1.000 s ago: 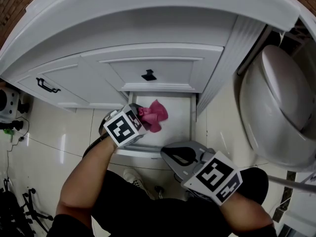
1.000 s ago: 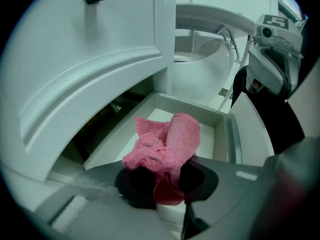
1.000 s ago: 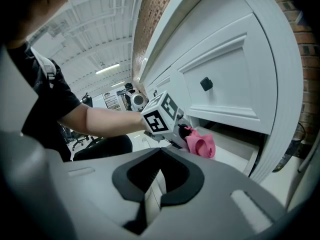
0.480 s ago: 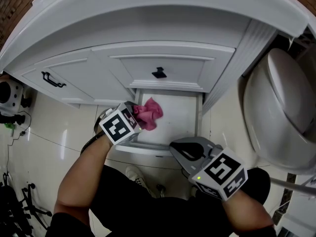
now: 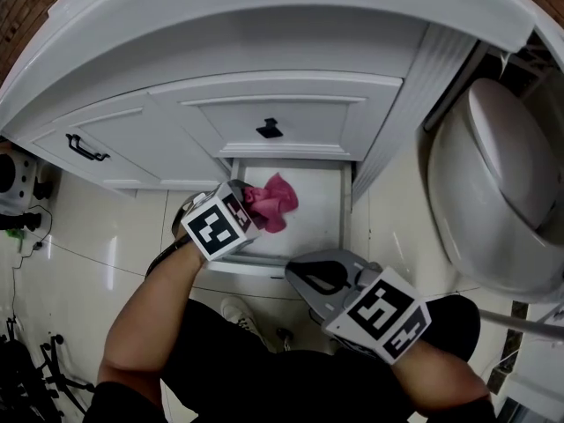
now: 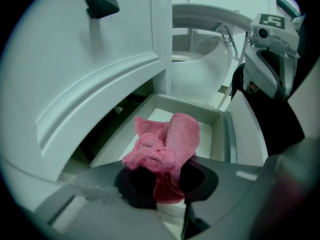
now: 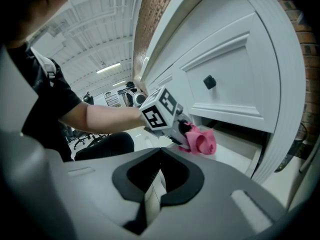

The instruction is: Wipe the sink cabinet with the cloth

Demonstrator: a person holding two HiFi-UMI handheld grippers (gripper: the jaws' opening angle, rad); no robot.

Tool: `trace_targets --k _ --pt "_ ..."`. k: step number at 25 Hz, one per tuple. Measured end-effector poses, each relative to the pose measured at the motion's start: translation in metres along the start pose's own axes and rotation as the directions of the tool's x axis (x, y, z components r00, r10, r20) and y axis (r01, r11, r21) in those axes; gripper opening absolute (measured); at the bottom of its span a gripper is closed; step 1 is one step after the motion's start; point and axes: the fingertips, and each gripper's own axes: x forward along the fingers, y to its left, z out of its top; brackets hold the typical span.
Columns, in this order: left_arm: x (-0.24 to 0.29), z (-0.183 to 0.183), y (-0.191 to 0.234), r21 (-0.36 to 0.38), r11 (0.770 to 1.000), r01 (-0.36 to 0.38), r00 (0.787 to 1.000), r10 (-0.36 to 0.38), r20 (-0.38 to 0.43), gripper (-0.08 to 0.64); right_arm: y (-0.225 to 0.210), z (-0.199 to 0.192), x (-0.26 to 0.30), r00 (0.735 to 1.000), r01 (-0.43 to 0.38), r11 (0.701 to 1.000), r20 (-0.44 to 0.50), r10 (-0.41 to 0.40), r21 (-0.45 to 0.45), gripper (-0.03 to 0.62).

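A crumpled pink cloth [image 5: 271, 203] [image 6: 165, 149] [image 7: 200, 140] is pinched in my left gripper [image 5: 245, 211] [image 6: 165, 181], which is shut on it over the left part of the pulled-out bottom drawer [image 5: 322, 210] of the white sink cabinet [image 5: 291, 122]. The cloth hangs just above the drawer's white floor [image 6: 200, 129]. My right gripper [image 5: 319, 280] [image 7: 159, 184] is held in front of the drawer's front edge, jaws shut with nothing between them.
A black knob [image 5: 268, 130] sits on the cabinet front above the drawer, and a black handle [image 5: 85, 150] on the left door. A white toilet [image 5: 493, 201] stands to the right. The person's knees and a shoe [image 5: 236, 311] are below on the tiled floor.
The left gripper with the cloth has shifted slightly left then back right inside the drawer. The right gripper has stayed in front of the drawer.
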Motion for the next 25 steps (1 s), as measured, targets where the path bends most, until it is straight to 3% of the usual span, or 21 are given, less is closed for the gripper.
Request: trace_targets --k 6,13,20,25 --pt "0.028 0.059 -0.044 0.086 0.989 0.124 0.989 -0.13 0.064 0.092 0.038 -0.013 0.016 0.994 -0.098 0.995 -0.052 0.097 -0.034 0.008" --pt "0.049 0.076 -0.085 0.182 0.952 0.247 0.967 -0.253 0.014 0.092 0.045 -0.023 0.018 0.99 -0.119 0.992 -0.075 0.116 -0.04 0.008" --pt "0.046 0.059 -0.088 0.2 0.943 0.267 0.964 -0.265 -0.037 0.092 0.042 -0.02 0.014 0.992 -0.113 0.993 -0.065 0.11 -0.04 0.008" --pt "0.04 0.041 -0.079 0.176 0.956 0.235 0.972 -0.231 -0.043 0.092 0.043 -0.021 0.014 0.991 -0.115 0.992 -0.069 0.112 -0.044 0.008"
